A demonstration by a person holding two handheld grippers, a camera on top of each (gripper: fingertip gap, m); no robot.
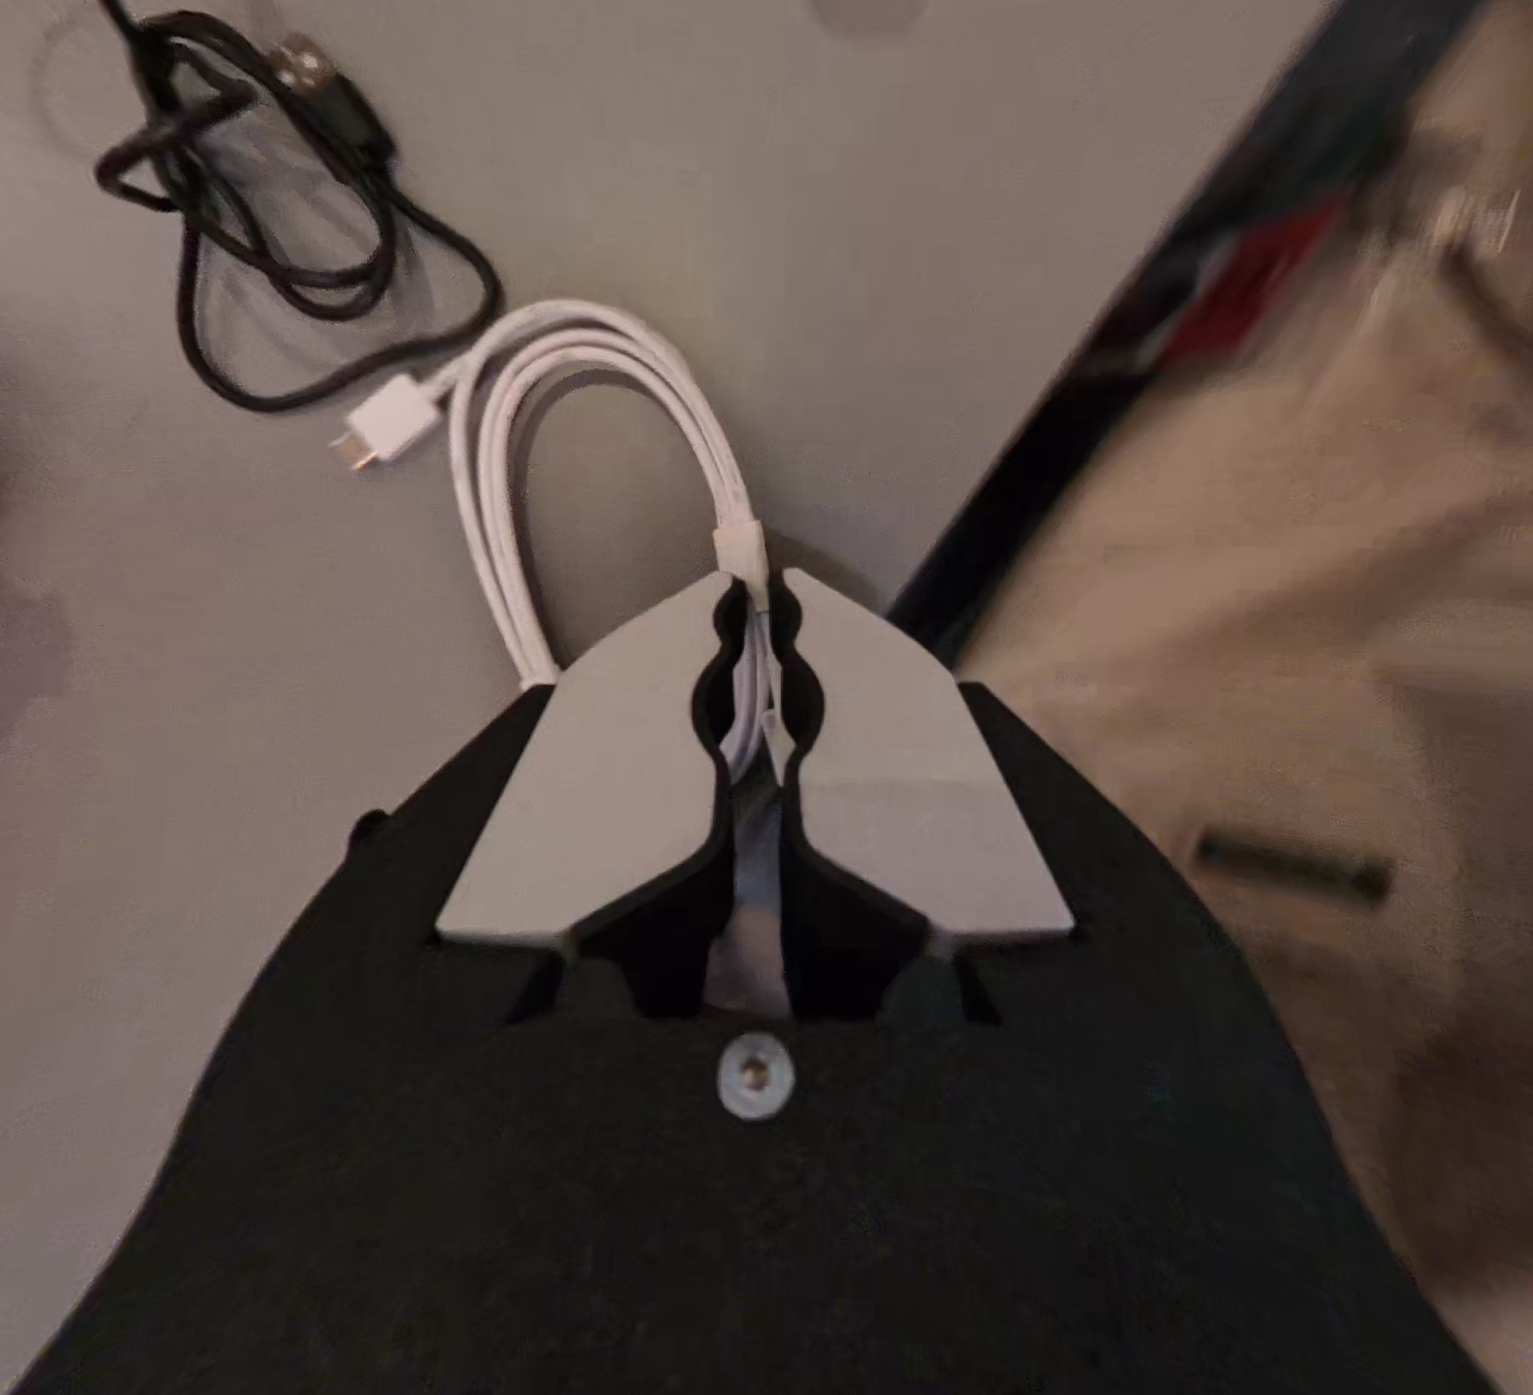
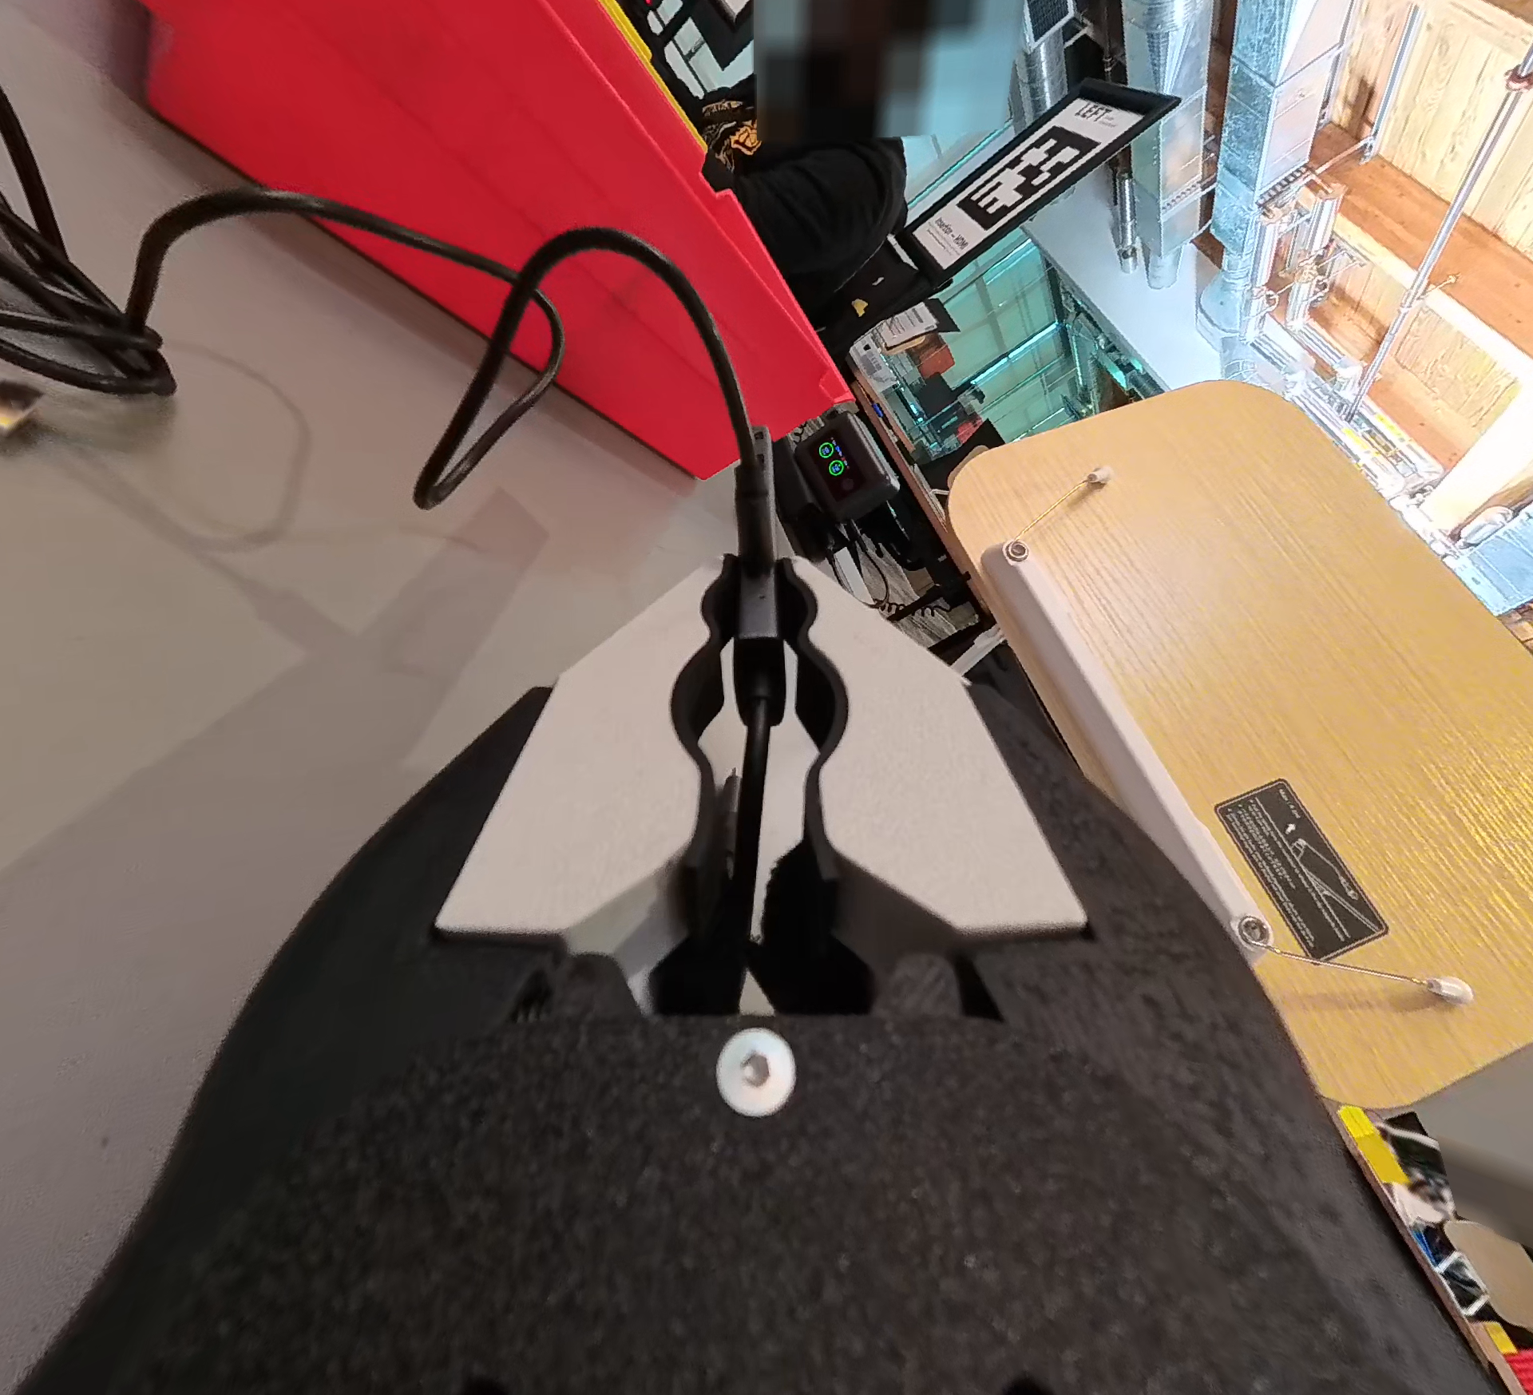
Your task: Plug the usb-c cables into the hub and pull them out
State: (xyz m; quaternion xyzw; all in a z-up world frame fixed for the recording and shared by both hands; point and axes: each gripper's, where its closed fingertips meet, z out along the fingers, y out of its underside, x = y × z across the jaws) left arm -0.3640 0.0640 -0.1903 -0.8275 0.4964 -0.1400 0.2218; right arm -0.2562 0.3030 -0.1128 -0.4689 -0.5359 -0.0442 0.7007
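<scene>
My left gripper is shut on a coiled white cable near its paper band, by the table's edge. The cable's loose white USB-C plug lies on the grey table to the left. A tangled black cable with a metal-tipped plug lies farther up-left. My right gripper is shut on the plug end of a black cable, which arches up and runs left across the table to a black bundle. No hub shows clearly in either view.
A grey table has a dark edge on the right, with blurred floor beyond. A red bin stands behind the black cable. A wooden board with a white bar lies to the right. Tip to tip, the grippers are about 25 centimetres apart.
</scene>
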